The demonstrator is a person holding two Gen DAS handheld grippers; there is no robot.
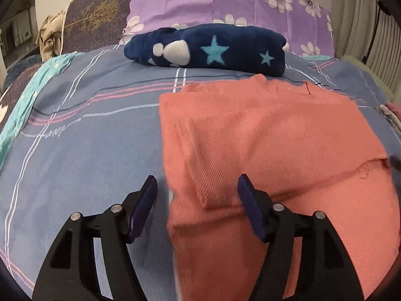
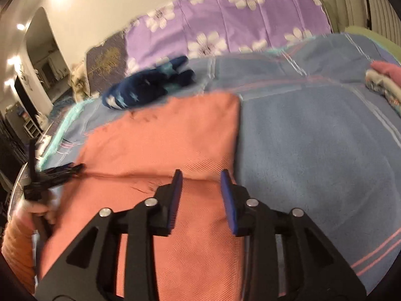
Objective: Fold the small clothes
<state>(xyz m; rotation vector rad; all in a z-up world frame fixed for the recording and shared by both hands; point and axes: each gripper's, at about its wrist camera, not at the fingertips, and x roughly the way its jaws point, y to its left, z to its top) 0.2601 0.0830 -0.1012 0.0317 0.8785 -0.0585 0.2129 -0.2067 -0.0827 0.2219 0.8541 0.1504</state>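
Black two-finger left gripper with blue pads [image 1: 196,183] nearest, jaws spread wide and empty, straddling the left edge of the salmon-pink woven garment [image 1: 270,135]; right gripper [image 2: 200,178] likewise released, holding nothing, low over the garment's right side just inside its right edge. Garment spread flat mid-bed on the blue plaid bedsheet [image 1: 82,130], partly folded already by the look: straight left edge, a layered flap with loose threads toward its right side, a crease across the near part. Likely next fold: pinch both near corners at matching spots, catch all layers, lift only slightly, carry evenly to the far edge, lay down flat, then release; uneven pull likely to skew the loose weave or snag the frayed threads. Fuzzy navy folded garment with light-blue stars [image 1: 208,47] lying just beyond the far edge, close, so fold should stop short of it. Purple flowered pillow [image 1: 225,2] behind that. Open sheet wide to the left and to the right of the garment; stack of folded pink and white clothes [image 2: 386,82] well apart at far right. Bed edge near on the left, past the teal strip [image 1: 27,95]. Some motion blur in right wrist view.
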